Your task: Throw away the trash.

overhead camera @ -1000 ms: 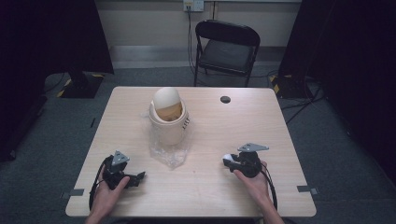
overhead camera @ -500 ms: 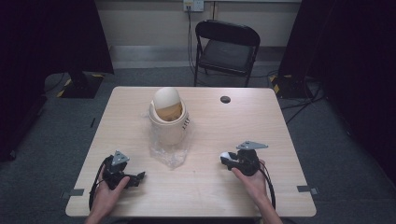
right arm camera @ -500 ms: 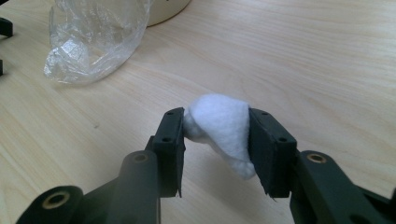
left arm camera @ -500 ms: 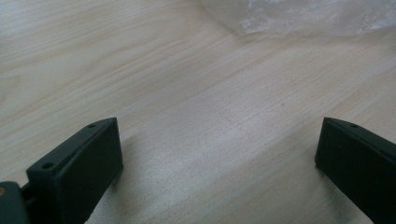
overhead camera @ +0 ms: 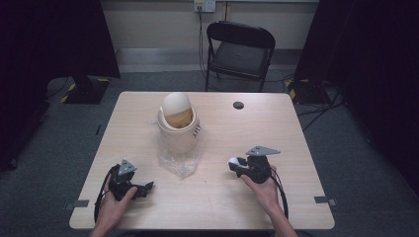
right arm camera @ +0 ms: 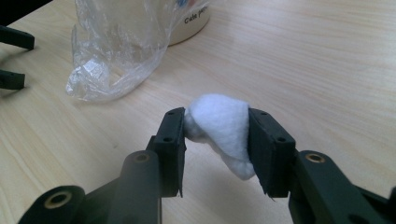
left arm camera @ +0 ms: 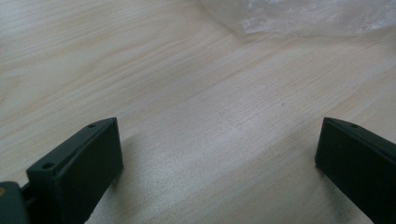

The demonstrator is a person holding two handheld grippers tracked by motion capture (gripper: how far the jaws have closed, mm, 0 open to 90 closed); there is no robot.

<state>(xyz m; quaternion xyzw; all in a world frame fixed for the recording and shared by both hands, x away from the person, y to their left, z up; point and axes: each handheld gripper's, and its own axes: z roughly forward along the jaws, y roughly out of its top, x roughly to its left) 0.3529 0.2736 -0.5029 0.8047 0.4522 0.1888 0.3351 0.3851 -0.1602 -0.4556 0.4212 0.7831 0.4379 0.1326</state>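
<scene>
My right gripper (right arm camera: 215, 135) is shut on a white cotton wad (right arm camera: 222, 128), squeezed between its two black jaws just above the table; the same gripper (overhead camera: 236, 164) and wad (overhead camera: 232, 160) sit right of centre in the high view. A cream bin with a swing lid (overhead camera: 177, 123) stands mid-table with a crumpled clear plastic bag (overhead camera: 180, 160) hanging down its front; the bag (right arm camera: 114, 46) lies ahead and left of the right gripper. My left gripper (overhead camera: 146, 187) rests low on the table near the front left, open, jaws wide apart over bare wood (left arm camera: 219, 154).
A small black disc (overhead camera: 238, 105) lies near the table's far edge. A black folding chair (overhead camera: 239, 52) stands behind the table. The light wooden tabletop (overhead camera: 217, 207) has free room at front and right. The bag's edge (left arm camera: 308, 16) lies ahead of the left gripper.
The right gripper has shifted slightly left toward the bag with the cotton wad in it. The left gripper has stayed where it was.
</scene>
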